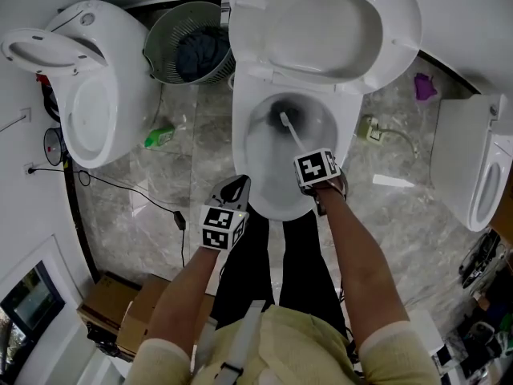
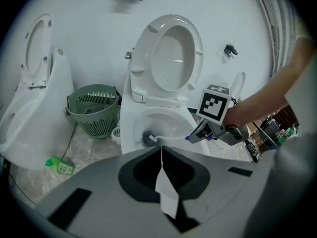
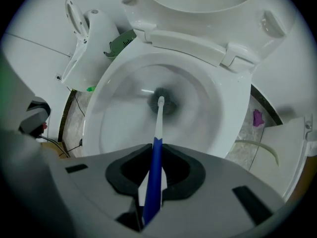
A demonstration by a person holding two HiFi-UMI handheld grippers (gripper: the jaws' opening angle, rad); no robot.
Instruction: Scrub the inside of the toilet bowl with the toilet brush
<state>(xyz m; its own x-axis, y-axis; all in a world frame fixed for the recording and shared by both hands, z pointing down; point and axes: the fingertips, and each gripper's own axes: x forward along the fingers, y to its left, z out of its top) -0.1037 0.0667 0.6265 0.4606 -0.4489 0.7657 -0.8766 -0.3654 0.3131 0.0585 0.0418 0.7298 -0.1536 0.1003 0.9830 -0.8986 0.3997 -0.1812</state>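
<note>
Toilet brush (image 1: 290, 131) is down in the toilet bowl (image 1: 244, 147). Bristle head sits at the dark drain, and the white shaft slants up and back to my right hand-held gripper (image 1: 314, 173). Right gripper view: jaws clamped on the blue grip end of the handle, shaft running straight ahead to the drain. My left hand-held gripper (image 1: 234, 189) hangs over the bowl's front-left rim, jaws closed together on nothing, apart from the brush.

Seat and lid (image 1: 329, 30) stand raised behind the bowl.

Around it:
- green basket (image 1: 170, 38) with dark cloth inside, just left of the bowl by the wall
- second toilet (image 1: 100, 95) further left, seat up
- green bottle (image 1: 159, 138) lying on the marble floor (image 1: 200, 127) between the two toilets
- black cable (image 1: 136, 195) trailing across the floor on the left
- purple item (image 1: 424, 87) on the floor to the right
- another white fixture (image 1: 469, 159) at far right

The person's legs (image 1: 256, 255) stand right at the bowl's front edge.
</note>
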